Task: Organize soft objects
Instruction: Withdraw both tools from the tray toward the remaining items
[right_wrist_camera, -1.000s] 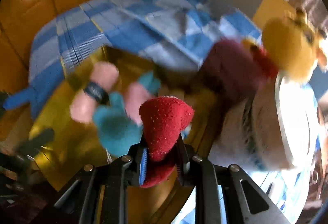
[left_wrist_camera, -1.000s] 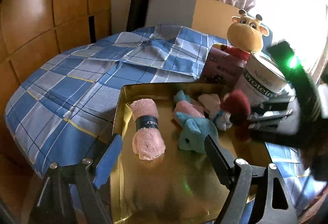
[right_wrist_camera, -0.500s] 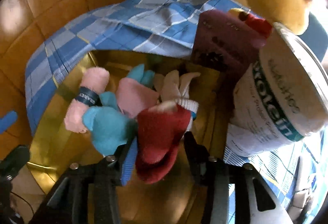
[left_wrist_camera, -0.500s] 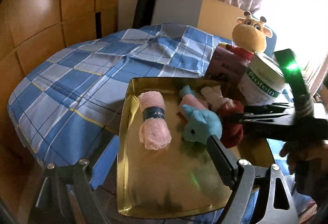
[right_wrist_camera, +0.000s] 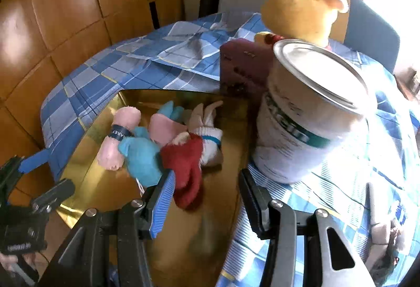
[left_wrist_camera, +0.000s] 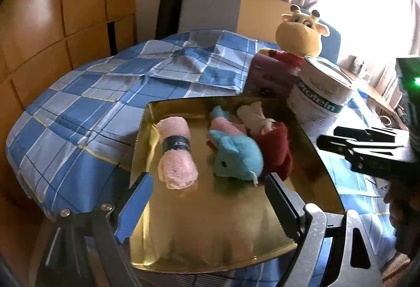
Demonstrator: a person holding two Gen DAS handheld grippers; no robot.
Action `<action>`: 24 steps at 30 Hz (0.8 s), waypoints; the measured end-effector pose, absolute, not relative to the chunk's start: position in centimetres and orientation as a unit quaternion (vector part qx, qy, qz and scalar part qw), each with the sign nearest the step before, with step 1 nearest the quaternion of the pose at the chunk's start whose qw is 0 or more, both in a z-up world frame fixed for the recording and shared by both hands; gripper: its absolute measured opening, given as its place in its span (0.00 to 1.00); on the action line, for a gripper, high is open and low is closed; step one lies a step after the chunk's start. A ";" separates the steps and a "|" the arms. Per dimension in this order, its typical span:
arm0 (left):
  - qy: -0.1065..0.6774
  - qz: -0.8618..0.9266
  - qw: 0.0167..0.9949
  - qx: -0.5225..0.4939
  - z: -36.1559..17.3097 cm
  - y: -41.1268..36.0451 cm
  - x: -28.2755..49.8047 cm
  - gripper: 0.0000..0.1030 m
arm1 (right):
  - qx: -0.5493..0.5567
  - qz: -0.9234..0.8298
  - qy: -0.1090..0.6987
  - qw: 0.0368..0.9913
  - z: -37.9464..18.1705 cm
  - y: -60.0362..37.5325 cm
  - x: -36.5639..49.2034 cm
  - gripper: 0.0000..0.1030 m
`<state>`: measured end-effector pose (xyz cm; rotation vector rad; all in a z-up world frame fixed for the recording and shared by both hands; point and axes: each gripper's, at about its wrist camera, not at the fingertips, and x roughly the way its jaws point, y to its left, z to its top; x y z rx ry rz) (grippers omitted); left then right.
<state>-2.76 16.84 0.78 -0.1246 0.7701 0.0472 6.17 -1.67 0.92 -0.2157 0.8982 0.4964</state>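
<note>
A gold tray (left_wrist_camera: 210,221) on the blue checked cloth holds a rolled pink towel (left_wrist_camera: 176,153), a blue dolphin plush (left_wrist_camera: 236,155), a pink soft piece (left_wrist_camera: 225,126), a white sock (left_wrist_camera: 253,113) and a red sock (left_wrist_camera: 275,147). My left gripper (left_wrist_camera: 204,182) is open over the tray's near part, empty. My right gripper (right_wrist_camera: 207,176) is open just short of the red sock (right_wrist_camera: 186,163), which lies loose beside the dolphin (right_wrist_camera: 141,155); its blue pad sits next to the sock without pinching it.
A white protein can (right_wrist_camera: 309,116) and a maroon box (right_wrist_camera: 241,69) stand right of the tray (right_wrist_camera: 92,182), with a yellow giraffe plush (right_wrist_camera: 302,8) behind them. A chair back and wooden wall panels lie beyond the table.
My right gripper carried the red sock down, opened and let it go on the tray by the dolphin, then backed off to the right. The left gripper barely moved.
</note>
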 end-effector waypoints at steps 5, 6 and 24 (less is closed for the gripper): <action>0.378 0.008 0.924 -0.053 1.0 15.5 -2.7 0.85 | -0.104 0.223 0.412 0.877 1.6 -4.8 4.2 0.49; 0.378 0.005 0.924 -0.049 1.0 15.2 -2.7 0.85 | -0.100 0.219 0.411 0.879 1.6 -5.5 4.0 0.49; 0.393 -0.076 0.916 0.006 1.5 7.5 -1.9 0.85 | 0.046 0.018 0.371 0.927 3.7 -25.1 3.0 0.49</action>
